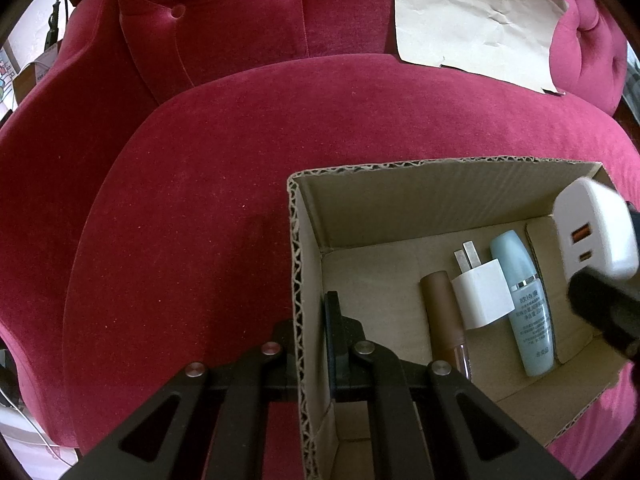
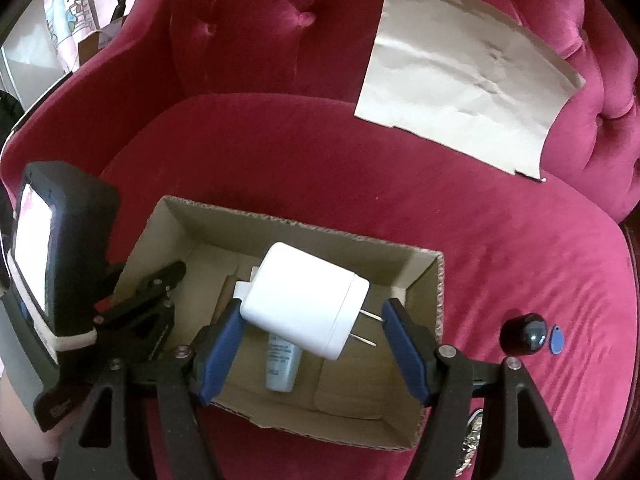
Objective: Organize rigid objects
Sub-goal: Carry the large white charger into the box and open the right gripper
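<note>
A cardboard box sits on the red sofa seat. Inside lie a brown tube, a small white plug and a pale blue bottle. My left gripper is shut on the box's left wall. My right gripper holds a large white charger above the box, prongs pointing right; the right finger touches the prong tips.
A crumpled beige paper lies at the sofa's back right. A black round knob and a blue tag lie on the seat right of the box. The left gripper's body with a bright screen is at left.
</note>
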`<state>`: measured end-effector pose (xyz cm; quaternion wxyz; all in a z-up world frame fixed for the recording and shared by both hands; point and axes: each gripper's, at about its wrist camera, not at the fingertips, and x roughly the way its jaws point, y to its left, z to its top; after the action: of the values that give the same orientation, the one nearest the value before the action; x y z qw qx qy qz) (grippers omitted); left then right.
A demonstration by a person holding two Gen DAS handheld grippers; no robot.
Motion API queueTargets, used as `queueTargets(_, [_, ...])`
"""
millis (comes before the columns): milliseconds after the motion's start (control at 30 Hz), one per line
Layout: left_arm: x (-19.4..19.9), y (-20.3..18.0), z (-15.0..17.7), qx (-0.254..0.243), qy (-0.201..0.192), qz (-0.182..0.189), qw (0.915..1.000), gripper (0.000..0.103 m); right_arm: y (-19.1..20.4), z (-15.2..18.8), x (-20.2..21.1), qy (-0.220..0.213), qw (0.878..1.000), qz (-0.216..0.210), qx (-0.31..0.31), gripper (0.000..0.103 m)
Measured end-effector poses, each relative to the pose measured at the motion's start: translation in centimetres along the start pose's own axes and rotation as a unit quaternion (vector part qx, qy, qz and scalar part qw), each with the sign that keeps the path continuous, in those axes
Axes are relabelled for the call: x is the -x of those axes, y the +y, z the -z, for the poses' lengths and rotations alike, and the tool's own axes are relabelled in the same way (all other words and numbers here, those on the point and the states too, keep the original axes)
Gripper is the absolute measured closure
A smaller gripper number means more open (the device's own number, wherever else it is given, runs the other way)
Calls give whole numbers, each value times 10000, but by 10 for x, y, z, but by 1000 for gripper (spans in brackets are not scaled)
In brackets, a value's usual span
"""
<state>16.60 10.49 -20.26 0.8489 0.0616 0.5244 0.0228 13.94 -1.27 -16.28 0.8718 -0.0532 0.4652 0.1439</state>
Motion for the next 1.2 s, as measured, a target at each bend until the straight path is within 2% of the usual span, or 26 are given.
queueTargets(467, [0,0,1,0,-12,-2,10000,97,3,3,-5,-4,10000,-9,14,29])
queueTargets(533, [0,0,1,7,-13,2,10000,97,3,3,-4,-46,10000,80,28,20])
queueTargets(567, [-1,0,1,0,-20,1,10000,97,2,2,-3,-75,9999,133,22,11])
queueTargets(600, [0,0,0,-4,-18,2,10000,97,1,2,-1,-116,9998,158,-4,7])
queueTargets(700, [0,0,0,-4,-24,0,10000,97,-2,1,-1,-97,9998,178,-57,0])
queueTargets(1200, [1,1,1,-1,-26,-3,10000,97,-8,-1,13,-222,9996,154,-92,0])
